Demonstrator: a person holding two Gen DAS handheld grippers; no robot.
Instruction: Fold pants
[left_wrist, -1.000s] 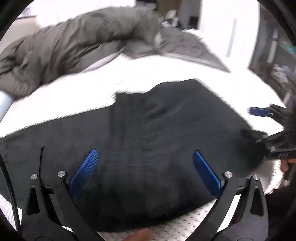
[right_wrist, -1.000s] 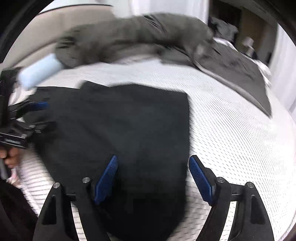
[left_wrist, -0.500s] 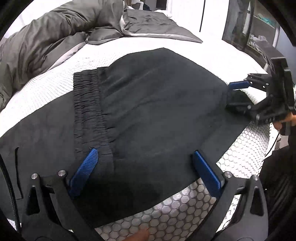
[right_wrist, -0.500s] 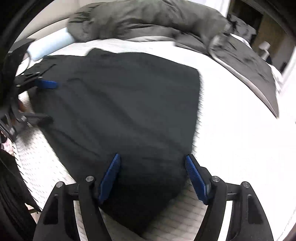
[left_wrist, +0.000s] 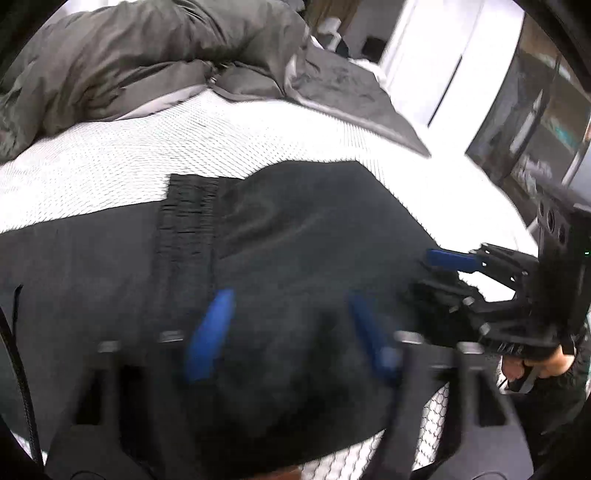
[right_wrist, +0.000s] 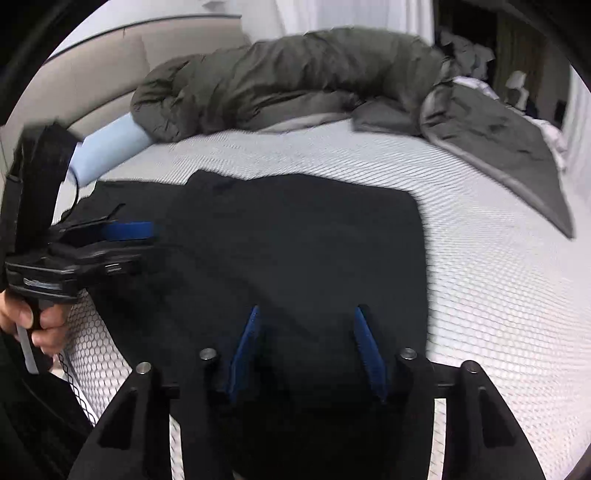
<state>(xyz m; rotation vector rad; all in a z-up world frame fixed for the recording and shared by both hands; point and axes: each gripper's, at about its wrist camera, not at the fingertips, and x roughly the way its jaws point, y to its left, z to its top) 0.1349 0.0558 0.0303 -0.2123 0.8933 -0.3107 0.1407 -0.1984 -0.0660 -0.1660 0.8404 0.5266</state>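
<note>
Now both of my grippers sit low over the black pants (right_wrist: 295, 240), which lie spread flat near the front edge of the bed (right_wrist: 498, 295). My left gripper (left_wrist: 291, 325) has just been closing, its blue pads (left_wrist: 210, 332) about half apart with the dark cloth between them; motion blur keeps me from telling whether they press on it. My right gripper (right_wrist: 306, 347) has also just been closing, its pads (right_wrist: 245, 347) likewise half apart over the near edge of the pants, and I cannot tell if they pinch the fabric. From the left wrist view, the gathered waistband (left_wrist: 188, 221) runs across the garment just beyond my left pads. Farther back, bare white mesh mattress shows. At the far edge a rumpled grey duvet (right_wrist: 295, 77) is heaped, with a pale blue pillow (right_wrist: 107, 147) at its left end.
</note>
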